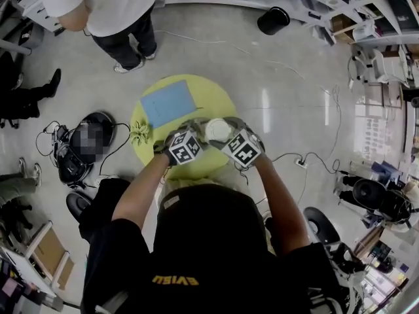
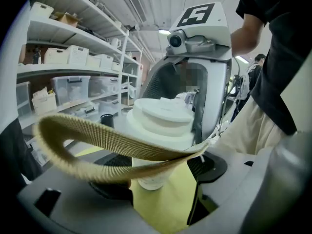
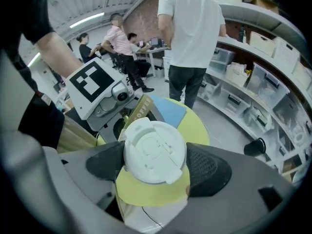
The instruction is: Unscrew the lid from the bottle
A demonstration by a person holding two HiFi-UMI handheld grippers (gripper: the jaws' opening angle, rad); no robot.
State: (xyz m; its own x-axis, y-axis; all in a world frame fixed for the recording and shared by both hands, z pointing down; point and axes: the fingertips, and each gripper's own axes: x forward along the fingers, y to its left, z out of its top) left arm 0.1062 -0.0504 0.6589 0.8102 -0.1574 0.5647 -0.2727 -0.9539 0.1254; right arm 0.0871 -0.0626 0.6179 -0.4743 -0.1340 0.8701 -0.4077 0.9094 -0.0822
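Note:
A white bottle (image 2: pixel 150 175) with a wide white lid (image 2: pixel 163 117) stands on the round yellow table (image 1: pixel 216 100). My left gripper (image 2: pixel 158 172) has the bottle's body between its dark pads and is shut on it. A tan strap (image 2: pixel 97 140) loops across in front and hides the upper body. My right gripper (image 3: pixel 155 162) comes down from above. Its two black pads (image 3: pixel 207 167) press on opposite sides of the lid (image 3: pixel 154 150). In the head view both grippers meet at the lid (image 1: pixel 218 131), the left gripper (image 1: pixel 196 135) on its left and the right gripper (image 1: pixel 227 136) on its right.
A blue sheet (image 1: pixel 169 102) lies on the far part of the table. A tan bow (image 1: pixel 139 133) hangs at its left edge. A person in a white shirt (image 1: pixel 111 5) stands beyond it. A bag (image 1: pixel 85 146) and cables lie on the floor; a black bin (image 1: pixel 273 20) stands by shelves.

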